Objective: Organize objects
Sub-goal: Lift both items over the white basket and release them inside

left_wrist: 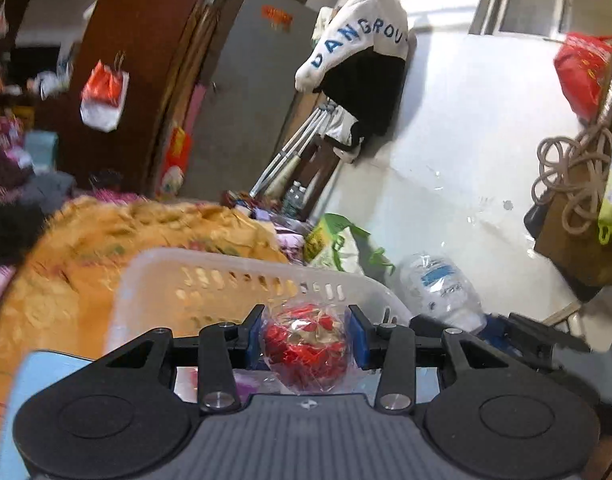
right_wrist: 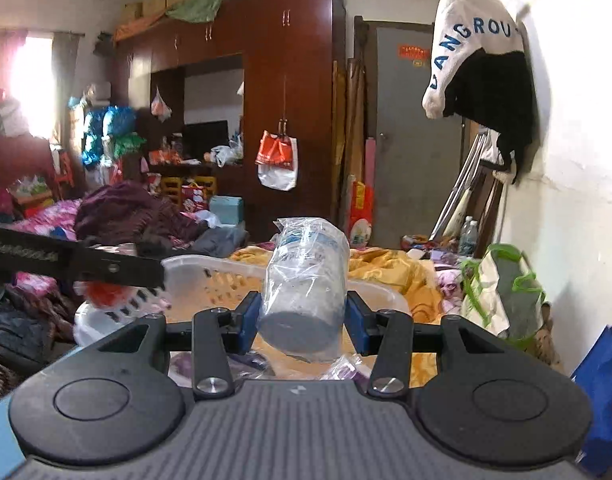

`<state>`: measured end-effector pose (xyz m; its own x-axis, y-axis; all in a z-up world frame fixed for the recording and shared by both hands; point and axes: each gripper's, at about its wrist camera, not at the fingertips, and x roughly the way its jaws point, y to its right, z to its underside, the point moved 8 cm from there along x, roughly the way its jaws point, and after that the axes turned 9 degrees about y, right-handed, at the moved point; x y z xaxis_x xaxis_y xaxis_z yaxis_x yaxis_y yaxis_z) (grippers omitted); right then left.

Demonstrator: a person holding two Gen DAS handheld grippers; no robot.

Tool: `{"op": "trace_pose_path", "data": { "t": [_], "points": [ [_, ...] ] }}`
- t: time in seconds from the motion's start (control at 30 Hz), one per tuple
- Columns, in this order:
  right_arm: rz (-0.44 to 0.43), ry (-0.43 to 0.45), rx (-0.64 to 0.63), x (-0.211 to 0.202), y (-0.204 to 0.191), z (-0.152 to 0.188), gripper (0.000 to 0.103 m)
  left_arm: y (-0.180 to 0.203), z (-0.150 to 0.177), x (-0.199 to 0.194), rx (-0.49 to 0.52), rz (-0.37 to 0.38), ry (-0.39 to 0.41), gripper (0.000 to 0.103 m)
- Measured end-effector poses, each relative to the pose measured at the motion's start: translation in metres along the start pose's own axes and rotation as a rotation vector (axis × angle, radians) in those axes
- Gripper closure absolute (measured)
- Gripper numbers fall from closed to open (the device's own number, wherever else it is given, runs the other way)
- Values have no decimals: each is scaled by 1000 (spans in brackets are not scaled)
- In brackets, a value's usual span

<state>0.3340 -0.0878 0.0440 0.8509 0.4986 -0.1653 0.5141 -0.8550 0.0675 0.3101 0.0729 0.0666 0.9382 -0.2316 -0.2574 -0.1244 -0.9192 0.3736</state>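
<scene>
Holding red wrapped ball in L claw, wrapped jar in R claw — both clamped, white basket ahead, nothing dropped in yet.

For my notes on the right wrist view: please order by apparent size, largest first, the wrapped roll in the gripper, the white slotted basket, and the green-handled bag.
1. white slotted basket, partly hidden.
2. wrapped roll, though it is nearest the camera, so it looks enlarged.
3. green-handled bag, close to the roll in apparent size; this ranking is unsure.

1. One white slotted basket, at twelve o'clock.
2. Two plastic-wrapped items: a red ball and a grey cylinder.
3. Two grippers, left gripper and right gripper.
</scene>
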Motion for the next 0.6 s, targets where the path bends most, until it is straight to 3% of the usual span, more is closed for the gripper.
{"op": "trace_pose_path", "data": {
  "t": [0.03,0.07,0.1,0.13,0.17,0.33,0.5,0.57,0.6],
  "points": [
    [-4,-3,-10,2,-2,2,54,-5,1,8,-22,-14,-11,50],
    [-5,-9,-13,3,-4,5,53,-12,3,13,-37,-36,-26,34],
    [-9,-13,-13,4,-5,7,39,-17,5,18,-41,-59,-33,22],
    [-15,-14,-14,3,-8,9,10,-21,6,21,-33,-82,-28,21],
    [-6,4,-19,-2,-9,10,2,-24,10,20,-25,-93,-22,21],
    [-22,79,4,-64,-13,22,0,-13,34,-38,36,-37,69,21],
    [-129,65,86,-122,-28,81,0,2,97,-97,78,64,88,18],
    [-152,52,93,-131,-33,100,7,5,116,-106,82,91,103,18],
    [-162,38,88,-130,-36,106,16,7,121,-110,88,101,110,18]
  ]
}}
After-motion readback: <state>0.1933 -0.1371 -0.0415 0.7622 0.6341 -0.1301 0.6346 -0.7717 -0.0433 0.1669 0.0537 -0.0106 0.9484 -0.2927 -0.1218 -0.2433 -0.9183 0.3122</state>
